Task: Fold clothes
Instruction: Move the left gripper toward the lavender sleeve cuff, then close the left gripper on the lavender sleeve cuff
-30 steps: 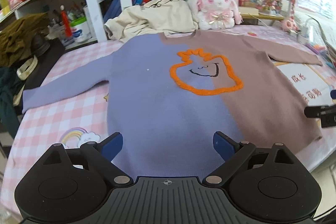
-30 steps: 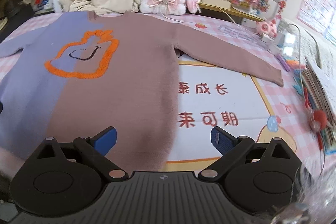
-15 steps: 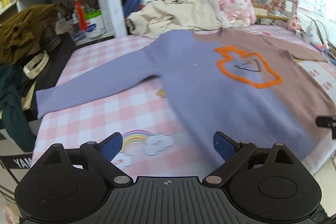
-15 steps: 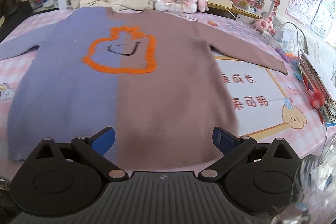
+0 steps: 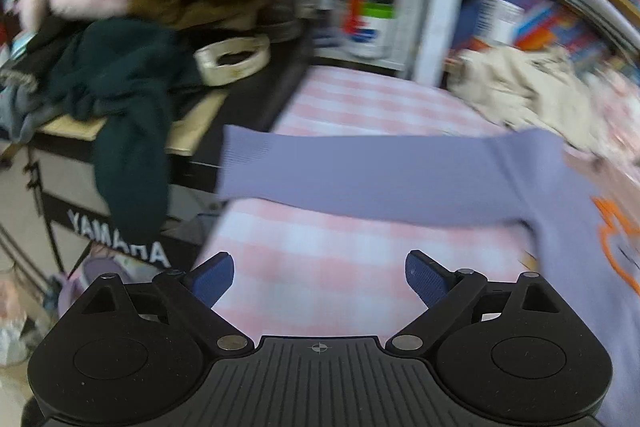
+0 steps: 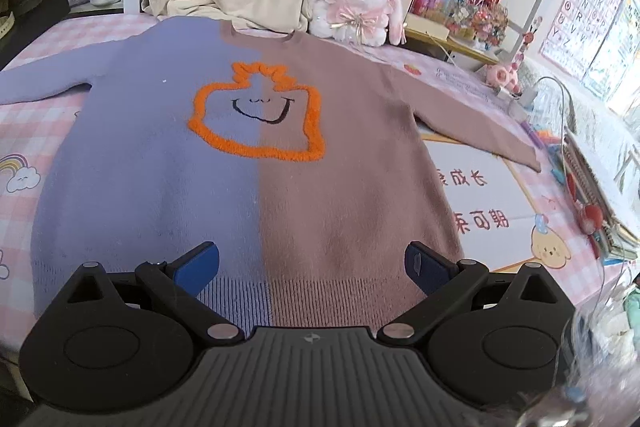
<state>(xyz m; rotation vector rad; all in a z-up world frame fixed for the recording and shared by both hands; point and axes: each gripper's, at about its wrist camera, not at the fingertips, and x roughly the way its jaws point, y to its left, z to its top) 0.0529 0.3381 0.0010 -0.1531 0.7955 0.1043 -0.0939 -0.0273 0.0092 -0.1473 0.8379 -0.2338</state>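
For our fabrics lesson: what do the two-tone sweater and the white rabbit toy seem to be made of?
Sweater: soft matte knit, probably wool or acrylic; ribbed hem, fuzzy orange outline. Rabbit toy: fluffy plush, likely synthetic; shiny ribbon bow at its neck.

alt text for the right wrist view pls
A two-tone sweater, purple on one half and brown on the other with an orange outlined smiling shape, lies flat on a pink checked surface. The open right gripper hovers above its hem; a plush bunny sits behind.
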